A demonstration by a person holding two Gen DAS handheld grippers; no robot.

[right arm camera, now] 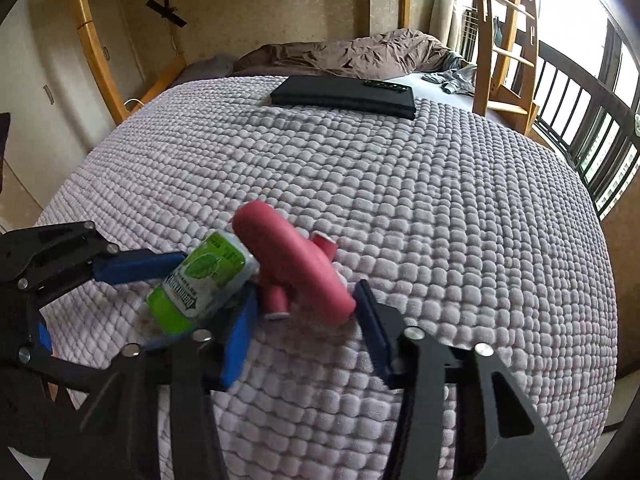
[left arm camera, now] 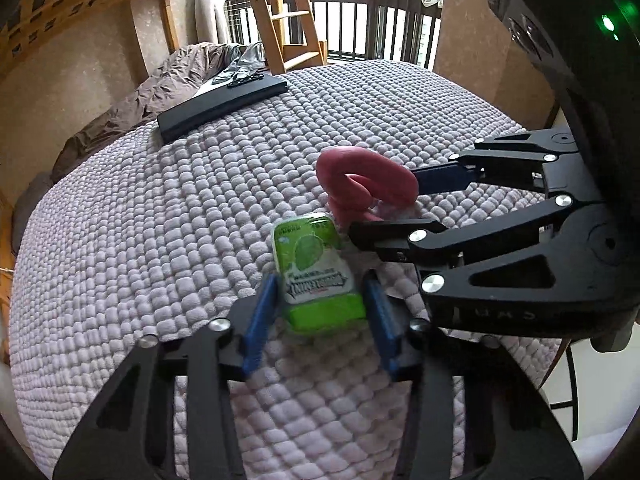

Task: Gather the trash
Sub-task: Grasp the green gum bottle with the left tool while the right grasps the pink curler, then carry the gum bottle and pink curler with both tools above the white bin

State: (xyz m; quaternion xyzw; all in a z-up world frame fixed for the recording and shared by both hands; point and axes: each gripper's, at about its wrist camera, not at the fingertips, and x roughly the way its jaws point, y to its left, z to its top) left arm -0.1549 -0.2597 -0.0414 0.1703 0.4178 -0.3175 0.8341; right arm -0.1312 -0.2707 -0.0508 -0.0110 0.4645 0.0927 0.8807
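Note:
A green mint tin (left arm camera: pixel 316 276) lies on the lilac knobbly bedspread (left arm camera: pixel 160 220). My left gripper (left arm camera: pixel 322 300) is open, its blue fingers on either side of the tin's near end. Just beyond lies a pink looped object (left arm camera: pixel 366 184). My right gripper (left arm camera: pixel 380 200) comes in from the right, open around the pink object. In the right wrist view the pink object (right arm camera: pixel 296 268) sits between my right gripper's (right arm camera: pixel 304 312) open fingers, and the tin (right arm camera: pixel 200 280) lies to its left between my left gripper's (right arm camera: pixel 180 276) fingers.
A flat black case (left arm camera: pixel 224 104) lies at the far side of the bed, also shown in the right wrist view (right arm camera: pixel 344 96). A brown crumpled duvet (right arm camera: pixel 344 54) lies behind it. A wooden bunk ladder (left arm camera: pixel 288 16) and balcony railing (left arm camera: pixel 376 24) stand beyond.

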